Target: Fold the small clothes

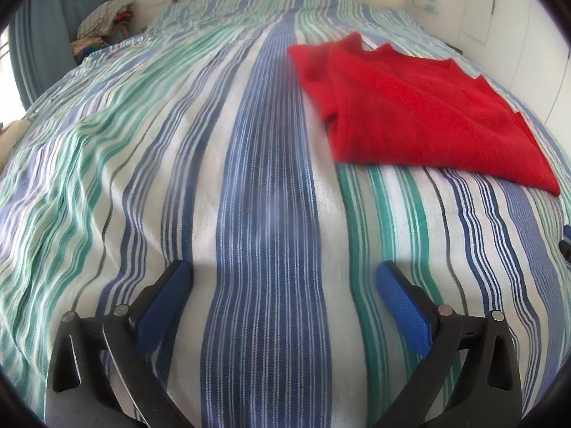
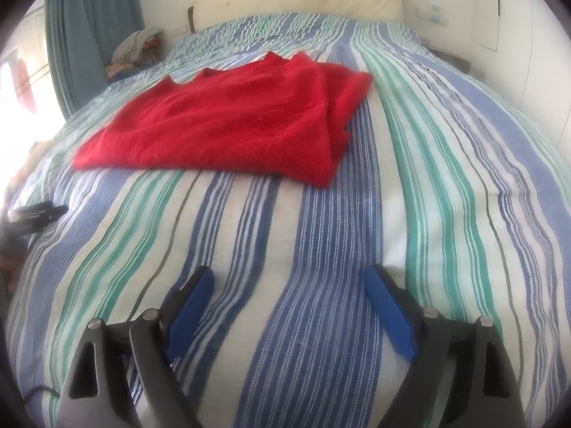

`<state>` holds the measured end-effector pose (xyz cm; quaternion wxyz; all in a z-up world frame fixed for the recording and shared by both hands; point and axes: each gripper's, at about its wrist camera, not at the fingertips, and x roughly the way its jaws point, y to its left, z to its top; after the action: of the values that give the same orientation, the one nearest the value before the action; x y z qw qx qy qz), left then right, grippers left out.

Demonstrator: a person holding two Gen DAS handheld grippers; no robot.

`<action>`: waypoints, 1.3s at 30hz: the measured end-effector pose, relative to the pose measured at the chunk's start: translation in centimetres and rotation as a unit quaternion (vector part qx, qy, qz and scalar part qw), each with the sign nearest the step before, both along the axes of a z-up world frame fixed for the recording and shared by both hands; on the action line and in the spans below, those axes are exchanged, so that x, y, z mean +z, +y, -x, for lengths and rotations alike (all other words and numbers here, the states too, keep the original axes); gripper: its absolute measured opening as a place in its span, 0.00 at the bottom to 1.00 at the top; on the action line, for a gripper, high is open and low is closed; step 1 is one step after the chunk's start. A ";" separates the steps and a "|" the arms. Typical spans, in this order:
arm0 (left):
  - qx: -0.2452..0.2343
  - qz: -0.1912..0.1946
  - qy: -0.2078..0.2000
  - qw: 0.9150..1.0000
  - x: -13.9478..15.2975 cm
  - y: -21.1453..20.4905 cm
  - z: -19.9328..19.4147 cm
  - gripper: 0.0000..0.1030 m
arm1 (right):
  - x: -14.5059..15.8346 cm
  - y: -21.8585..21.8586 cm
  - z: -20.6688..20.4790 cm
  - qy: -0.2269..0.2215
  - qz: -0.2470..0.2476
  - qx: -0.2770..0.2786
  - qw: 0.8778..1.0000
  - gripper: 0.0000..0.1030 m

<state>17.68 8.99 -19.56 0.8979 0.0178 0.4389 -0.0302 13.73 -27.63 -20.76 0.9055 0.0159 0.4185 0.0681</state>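
Red sweater point(image 1: 421, 107) lies partly folded mid-bed point(image 1: 264, 214); left gripper point(image 1: 283, 274) and right gripper point(image 2: 289, 278) spread, empty, near it: pinch the sweater's near corners squarely, judging by wrinkles.

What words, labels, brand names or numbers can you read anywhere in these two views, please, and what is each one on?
None: no text can be read in either view.
The red sweater shows no tag or print.
The striped bedspread bears only stripes.
The small blue marks on the wall are too small and blurred to tell whether they carry writing.
The black fingers show no marking.
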 end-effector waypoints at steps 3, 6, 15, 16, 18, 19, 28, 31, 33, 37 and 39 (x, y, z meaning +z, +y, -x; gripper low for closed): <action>-0.009 0.012 0.028 1.000 0.4 0.3 -0.7 0.99 | 0.1 0.2 0.1 0.002 0.002 0.004 1.000 0.88; -0.030 0.025 0.065 0.997 2.0 0.7 -1.3 0.98 | 0.4 0.4 -0.4 0.022 0.000 0.019 1.000 0.93; -0.033 0.142 0.028 0.989 3.5 1.1 3.0 0.98 | 7.4 -4.1 -6.3 0.025 -0.102 -0.004 0.995 0.93; -0.030 0.133 0.029 0.990 2.7 1.0 3.3 0.98 | 7.6 -4.9 -7.6 0.026 -0.114 -0.015 0.993 0.93; -0.037 0.106 0.030 0.993 1.9 0.5 3.4 0.98 | 7.5 -6.6 -10.3 0.033 -0.148 -0.047 0.987 0.93; -0.043 0.096 0.026 0.994 2.0 0.2 3.4 0.98 | 7.1 -7.4 -11.7 0.040 -0.174 -0.064 0.982 0.93; -0.052 0.081 0.021 0.995 2.9 0.4 3.0 0.98 | 1.4 -5.9 -18.9 0.131 -0.239 -0.090 0.958 0.09; -0.015 0.099 -0.005 0.995 4.0 2.6 2.5 0.98 | 4.6 -4.0 -18.9 0.113 -0.198 -0.082 0.970 0.09; 0.005 0.099 -0.017 0.995 4.6 3.7 2.3 0.98 | 8.1 -1.8 -19.1 0.097 -0.197 -0.053 0.974 0.09; 0.026 0.095 -0.036 0.995 5.4 5.1 1.6 0.98 | 14.2 5.6 -21.0 0.081 -0.191 0.014 0.978 0.09; 0.035 0.099 -0.041 0.994 5.6 5.8 1.6 0.98 | 15.3 10.2 -22.5 0.091 -0.200 0.036 0.975 0.09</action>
<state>16.09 14.75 -13.96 0.9132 -0.0848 0.3965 -0.0416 36.25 -17.46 -5.44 0.8393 0.1871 0.4771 0.1815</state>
